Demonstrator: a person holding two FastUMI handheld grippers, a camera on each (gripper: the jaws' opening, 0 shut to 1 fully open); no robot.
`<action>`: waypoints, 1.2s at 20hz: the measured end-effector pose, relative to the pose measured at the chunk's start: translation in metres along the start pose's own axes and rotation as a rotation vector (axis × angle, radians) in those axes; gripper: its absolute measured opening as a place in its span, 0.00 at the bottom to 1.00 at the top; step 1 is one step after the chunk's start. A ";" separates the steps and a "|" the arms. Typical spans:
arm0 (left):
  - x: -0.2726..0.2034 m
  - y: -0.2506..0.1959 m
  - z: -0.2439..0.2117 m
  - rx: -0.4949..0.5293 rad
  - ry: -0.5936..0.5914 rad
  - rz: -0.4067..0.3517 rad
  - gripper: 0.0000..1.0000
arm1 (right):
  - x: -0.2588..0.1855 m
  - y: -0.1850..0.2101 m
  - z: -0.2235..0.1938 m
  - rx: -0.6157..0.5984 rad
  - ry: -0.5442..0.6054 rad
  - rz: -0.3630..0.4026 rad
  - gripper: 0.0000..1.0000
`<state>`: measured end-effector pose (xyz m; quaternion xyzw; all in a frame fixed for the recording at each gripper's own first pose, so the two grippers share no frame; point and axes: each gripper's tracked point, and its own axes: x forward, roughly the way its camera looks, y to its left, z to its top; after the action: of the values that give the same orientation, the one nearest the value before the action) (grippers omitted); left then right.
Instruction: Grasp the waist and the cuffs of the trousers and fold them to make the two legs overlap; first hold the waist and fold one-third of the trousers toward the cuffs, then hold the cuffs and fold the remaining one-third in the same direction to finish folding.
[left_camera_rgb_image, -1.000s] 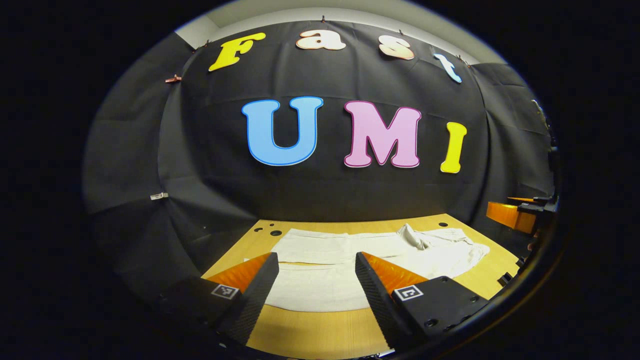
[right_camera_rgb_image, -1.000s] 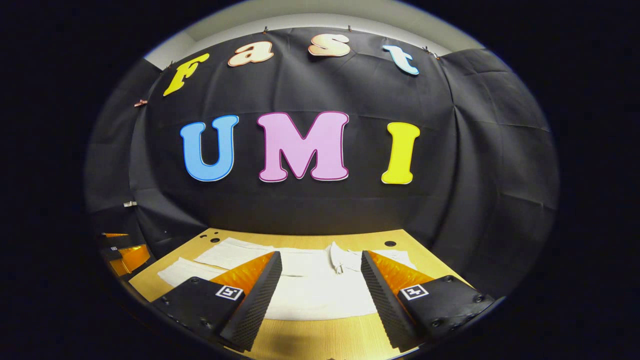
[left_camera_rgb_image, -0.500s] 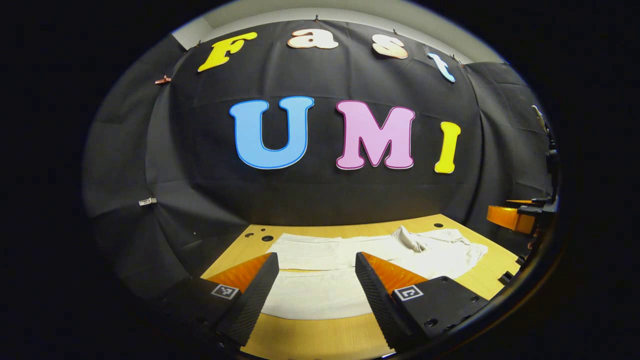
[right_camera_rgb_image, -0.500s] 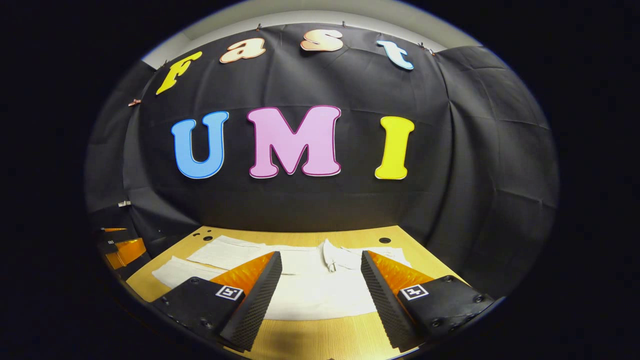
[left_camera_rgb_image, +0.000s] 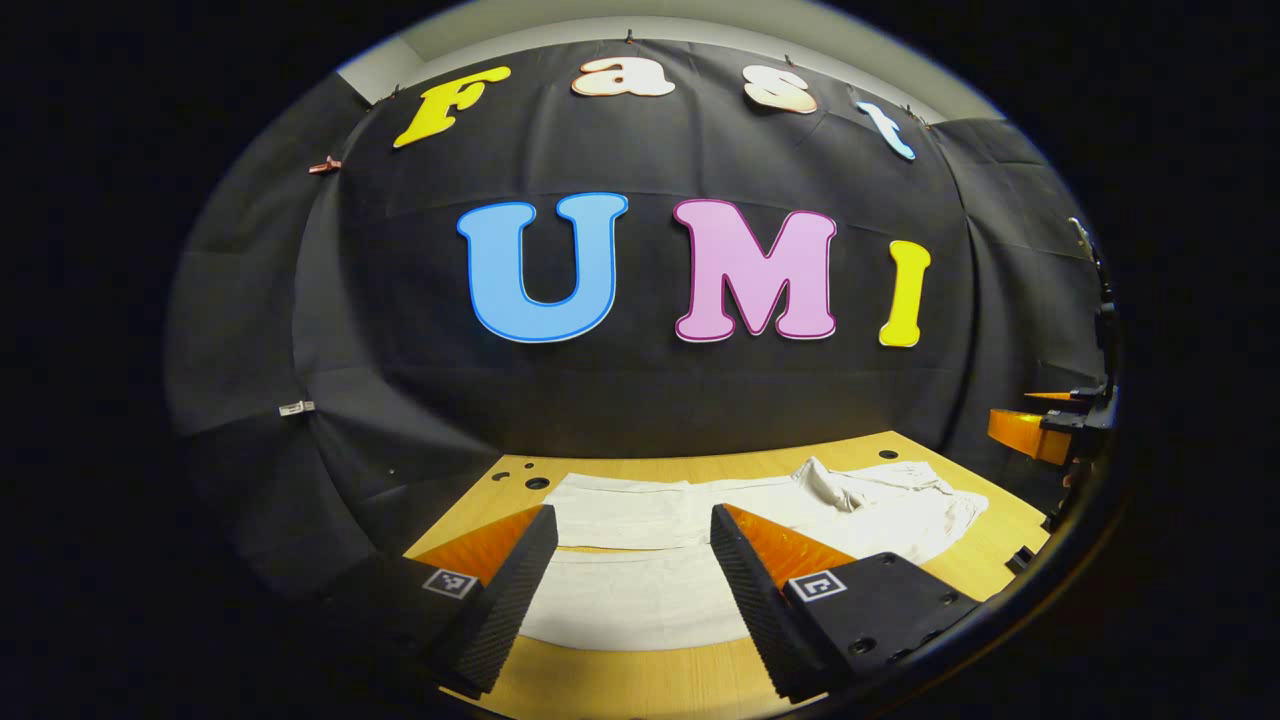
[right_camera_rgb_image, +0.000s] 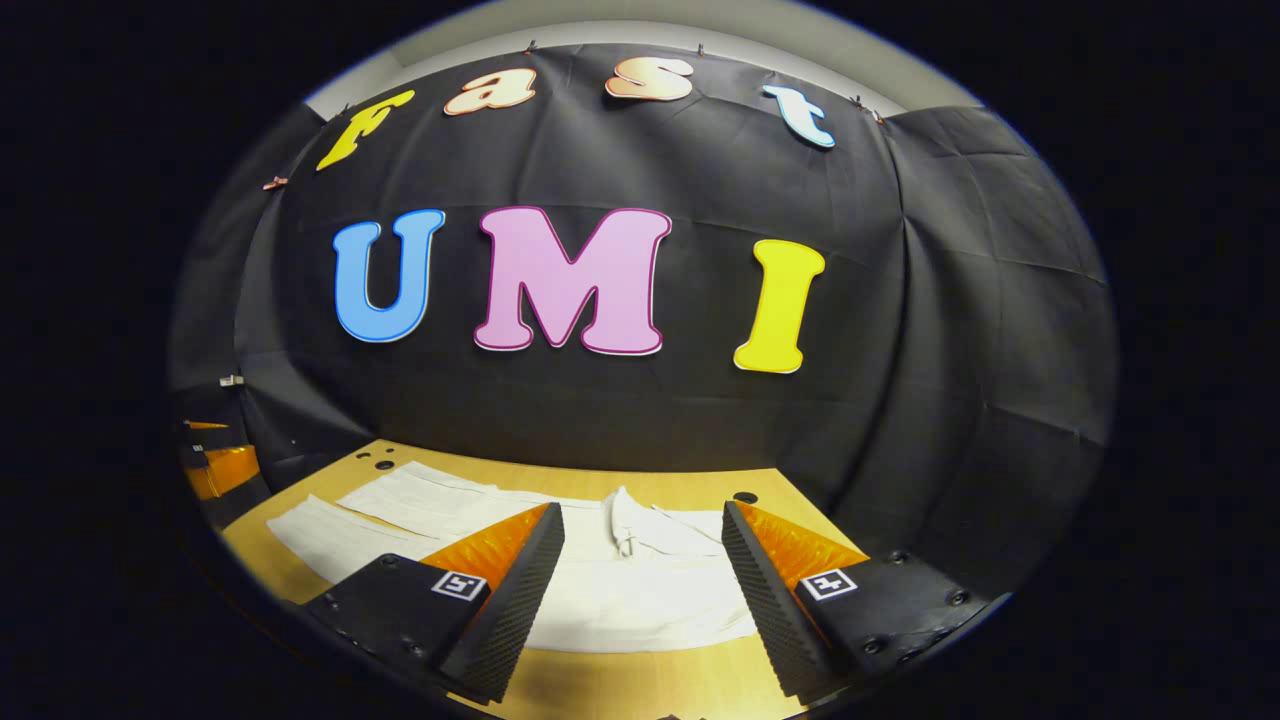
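Note:
White trousers (left_camera_rgb_image: 640, 590) lie spread flat on the wooden table (left_camera_rgb_image: 980, 545), both legs side by side with a narrow gap between them, the rumpled waist end (left_camera_rgb_image: 880, 495) off to the right. My left gripper (left_camera_rgb_image: 633, 520) hovers open over the near leg with nothing between its fingers. In the right gripper view the trousers (right_camera_rgb_image: 640, 600) stretch leftward, with a crumpled ridge (right_camera_rgb_image: 622, 520) at the crotch. My right gripper (right_camera_rgb_image: 643, 515) stands open above the waist part, holding nothing. The other gripper (left_camera_rgb_image: 1040, 430) shows far right in the left gripper view.
The table (right_camera_rgb_image: 640, 690) runs back to the black cloth wall, with small round holes (left_camera_rgb_image: 535, 483) near its far left corner and one (right_camera_rgb_image: 745, 497) at the far right. A strip of bare wood lies between the trousers and the near edge.
Both gripper views have shifted slightly: the left one drifted a little, the right one swung rightward, so the trousers sit farther left in it. Both grippers stay open and the trousers have not moved.

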<state>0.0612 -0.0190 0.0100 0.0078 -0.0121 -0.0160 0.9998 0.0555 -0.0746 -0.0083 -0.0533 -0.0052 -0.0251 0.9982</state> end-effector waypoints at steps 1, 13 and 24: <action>0.000 -0.001 -0.003 -0.005 0.008 0.000 0.96 | 0.004 -0.006 0.001 -0.011 -0.007 0.007 0.97; 0.018 0.007 -0.051 0.036 0.137 -0.001 0.98 | 0.075 -0.069 -0.046 -0.494 0.017 0.169 0.97; 0.022 0.041 -0.086 0.041 0.251 0.101 1.00 | 0.097 -0.143 -0.171 -0.945 0.256 0.410 0.97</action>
<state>0.0863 0.0227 -0.0749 0.0294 0.1122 0.0358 0.9926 0.1465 -0.2393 -0.1623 -0.4939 0.1392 0.1647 0.8424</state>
